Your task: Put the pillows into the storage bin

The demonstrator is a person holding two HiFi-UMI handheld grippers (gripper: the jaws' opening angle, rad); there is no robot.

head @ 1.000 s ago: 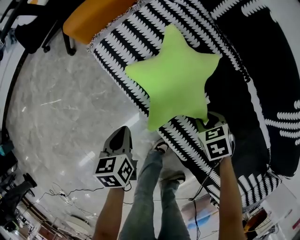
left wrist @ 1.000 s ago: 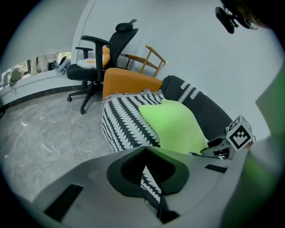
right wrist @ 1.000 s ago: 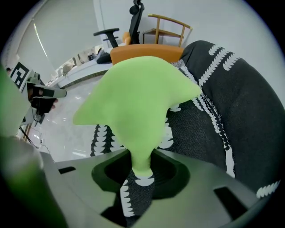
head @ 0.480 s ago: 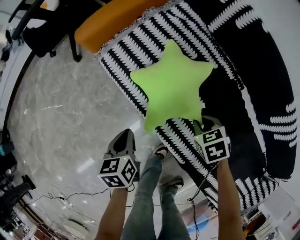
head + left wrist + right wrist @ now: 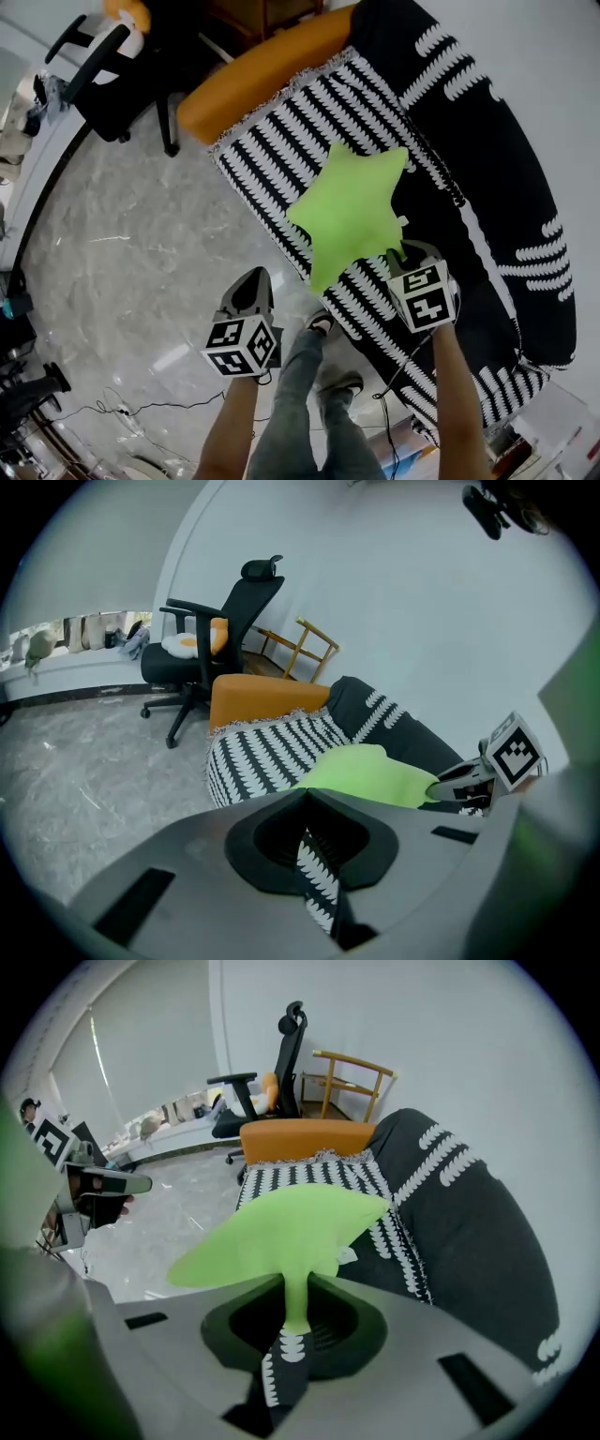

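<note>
A plump, lime-green star-shaped pillow (image 5: 352, 214) hangs over the black sofa (image 5: 506, 187) and its white-patterned throw (image 5: 281, 141). The right gripper (image 5: 405, 255) has its jaws closed on one point, which its own view shows pinched flat. The left gripper (image 5: 249, 281), jaws together and empty, hovers above the glossy marbled floor (image 5: 122, 244). Only the head view shows the star outline.

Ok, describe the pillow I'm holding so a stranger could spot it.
Find the dark sofa with the black-and-white patterned throw. Over it, the right hand-held gripper pinches one tip of the pillow: plain lime green and star-shaped, unlike the orange cushion at the sofa's end.
</note>
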